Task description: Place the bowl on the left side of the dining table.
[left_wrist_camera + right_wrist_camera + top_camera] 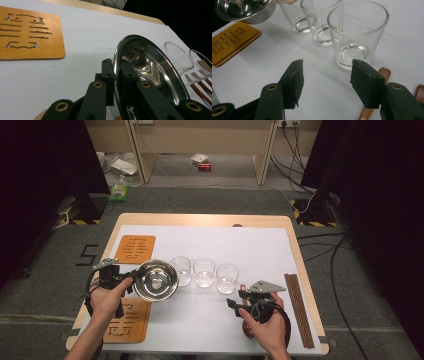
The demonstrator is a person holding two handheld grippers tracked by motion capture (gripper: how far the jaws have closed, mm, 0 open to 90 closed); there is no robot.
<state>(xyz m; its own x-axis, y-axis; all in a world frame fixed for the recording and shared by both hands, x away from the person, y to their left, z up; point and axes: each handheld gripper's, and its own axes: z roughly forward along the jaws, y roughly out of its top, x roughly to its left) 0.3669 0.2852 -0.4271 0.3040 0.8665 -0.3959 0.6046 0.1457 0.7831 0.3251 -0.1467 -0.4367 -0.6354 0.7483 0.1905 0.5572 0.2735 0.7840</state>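
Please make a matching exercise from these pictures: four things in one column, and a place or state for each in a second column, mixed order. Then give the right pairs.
Things:
1. bowl
2. glasses
3. chopsticks
4. right gripper

Places or states:
A. lying along the right edge of the table
B. jaws open, nothing between them
C. standing in a row, empty
D. gripped at its rim by the left gripper

Pairs: 1-D, 2-C, 3-A, 4-B

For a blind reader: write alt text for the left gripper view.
The left gripper is shut on the rim of a shiny metal bowl, held tilted over a white table. A carved wooden mat lies at upper left; two clear glasses stand beyond the bowl.
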